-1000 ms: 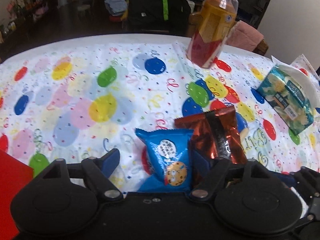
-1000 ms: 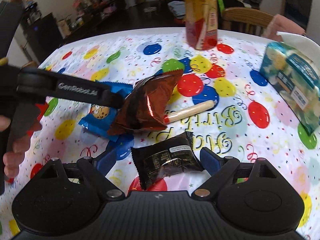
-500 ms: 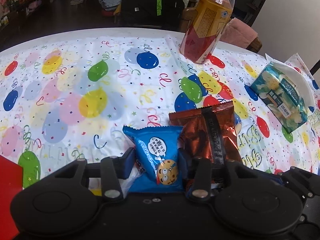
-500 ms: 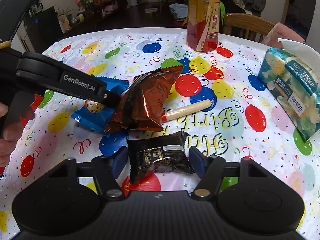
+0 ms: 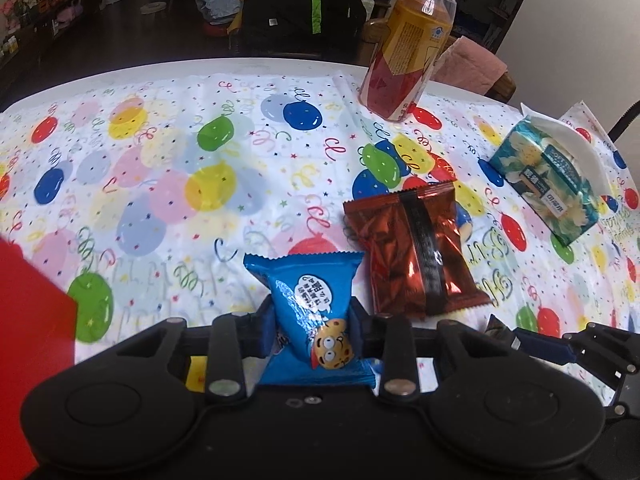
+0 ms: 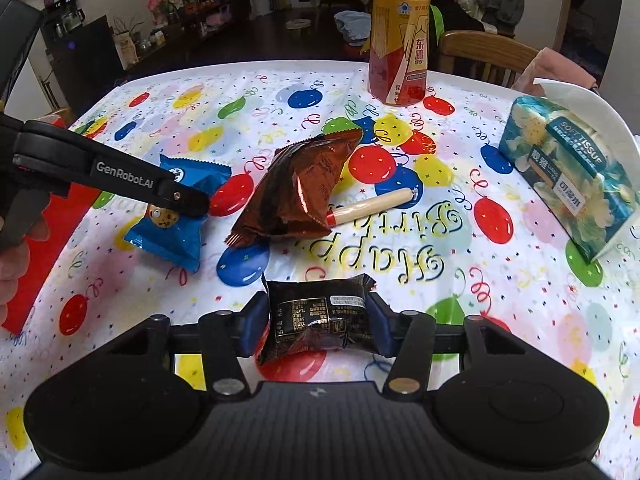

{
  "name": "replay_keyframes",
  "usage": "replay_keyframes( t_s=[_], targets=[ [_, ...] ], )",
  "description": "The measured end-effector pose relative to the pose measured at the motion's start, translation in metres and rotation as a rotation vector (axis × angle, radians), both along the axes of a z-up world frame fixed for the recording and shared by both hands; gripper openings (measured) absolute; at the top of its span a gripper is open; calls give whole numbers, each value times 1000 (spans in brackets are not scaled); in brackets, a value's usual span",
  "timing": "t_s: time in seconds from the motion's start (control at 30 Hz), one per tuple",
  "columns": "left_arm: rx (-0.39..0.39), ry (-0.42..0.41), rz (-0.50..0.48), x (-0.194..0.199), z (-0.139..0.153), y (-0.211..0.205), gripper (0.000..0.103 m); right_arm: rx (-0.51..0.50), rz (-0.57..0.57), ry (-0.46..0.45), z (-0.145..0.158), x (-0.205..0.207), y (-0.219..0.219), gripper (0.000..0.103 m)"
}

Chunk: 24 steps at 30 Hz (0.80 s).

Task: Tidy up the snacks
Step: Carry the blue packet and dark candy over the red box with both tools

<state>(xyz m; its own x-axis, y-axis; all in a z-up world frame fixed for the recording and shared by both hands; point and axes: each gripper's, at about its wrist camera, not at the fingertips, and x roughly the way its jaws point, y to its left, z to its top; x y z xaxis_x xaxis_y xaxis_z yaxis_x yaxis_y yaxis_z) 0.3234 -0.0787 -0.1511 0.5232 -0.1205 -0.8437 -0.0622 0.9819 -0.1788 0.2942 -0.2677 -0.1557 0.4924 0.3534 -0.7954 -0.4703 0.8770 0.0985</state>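
Left gripper (image 5: 313, 326) is clamping the blue pack (image 5: 310, 312) w/ jaws drawn in against both its sides; the pack's cookie-face end is pointing back toward the camera. In the right wrist view the same gripper (image 6: 188, 200) is reaching in from the left, w/ the blue pack (image 6: 176, 216) under its tip, low over the balloon-print cloth (image 6: 440, 264).

Right gripper (image 6: 316, 322) is squeezing the black pack (image 6: 316, 320), blue pads pressing on its left & right ends; the pack is sitting crosswise btwn the fingers, just over a red balloon print.

Brown pack (image 6: 300, 188) is lying on the cloth btwn the blue pack & the sausage stick (image 6: 372, 206), its lower edge overlapping the stick's red end. In the left wrist view the brown pack (image 5: 416, 252) is lying just right of the blue one, apart from it.

Bottle (image 6: 400, 36) is standing upright at the far table edge. Tissue pack (image 6: 572, 168) is lying at far right. Red box (image 5: 28, 320) is showing at the left edge. A person's hand (image 6: 14, 248) is holding the left gripper's handle.
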Motion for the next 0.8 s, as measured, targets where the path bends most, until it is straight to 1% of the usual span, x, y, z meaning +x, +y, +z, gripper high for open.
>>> replay_keyframes(
  t_s=[0.17, 0.4, 0.6, 0.8],
  targets=[
    [-50, 13, 7, -19, 10, 4, 32, 12, 23, -15, 15, -20, -2, 52],
    [-81, 13, -2, -49, 26, 11, 32, 17, 66, -49, 43, -50, 3, 52],
    [-104, -4, -8, -74, 43, 25, 32, 28, 103, -73, 66, -72, 17, 52],
    [-132, -14, -4, -99, 58, 46, 32, 43, 125, -89, 84, -91, 39, 52]
  ],
)
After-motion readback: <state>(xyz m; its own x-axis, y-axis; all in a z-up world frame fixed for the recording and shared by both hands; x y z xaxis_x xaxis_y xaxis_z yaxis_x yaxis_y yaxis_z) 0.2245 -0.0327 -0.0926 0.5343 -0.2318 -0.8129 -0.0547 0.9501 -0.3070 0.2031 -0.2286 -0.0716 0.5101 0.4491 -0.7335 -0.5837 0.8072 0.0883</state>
